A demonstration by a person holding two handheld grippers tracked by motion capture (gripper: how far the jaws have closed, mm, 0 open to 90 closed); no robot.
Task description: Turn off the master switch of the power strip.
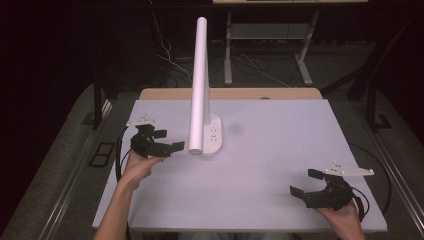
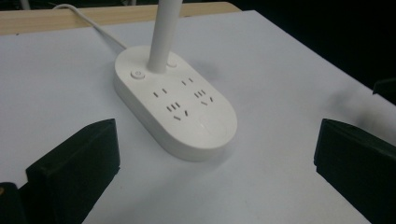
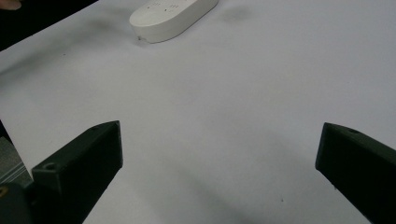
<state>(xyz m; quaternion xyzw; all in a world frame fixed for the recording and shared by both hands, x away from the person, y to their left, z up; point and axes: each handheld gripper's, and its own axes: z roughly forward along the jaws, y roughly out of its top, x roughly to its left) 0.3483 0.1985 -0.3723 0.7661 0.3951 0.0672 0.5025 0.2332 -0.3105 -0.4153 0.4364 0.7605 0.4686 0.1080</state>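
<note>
Worktop (image 1: 280, 165) with a pale sheet over it carries one thing: a white oval power strip (image 1: 214, 137) set left of centre, toward the far edge, with a tall white tube (image 1: 200, 85) rising from it and leaning toward the near side. In the left gripper view the power strip (image 2: 177, 109) shows a round button (image 2: 137, 74) beside the tube's foot (image 2: 161, 42), two rows of socket slots along its top, and a white cord (image 2: 100, 30) running off its far end toward the bare wooden strip (image 2: 93, 16) at the far edge.

Left gripper (image 1: 167, 140) is held just beside the power strip, on the side nearer the left edge, with its fingers released and spread wide, pointing at the strip without touching it. In its own view the fingers (image 2: 74, 172) stand apart at either side with the strip between and beyond them.

Right gripper (image 1: 305, 182) hovers near the near right corner, well apart from the power strip, fingers also released and wide, aimed toward the left edge. Its own view shows the fingers (image 3: 79, 172) spread over bare worktop (image 3: 224, 116), the power strip (image 3: 170, 16) far off at the top.

A grey three-cornered plate (image 1: 350, 170) sits on top of the right gripper.
</note>
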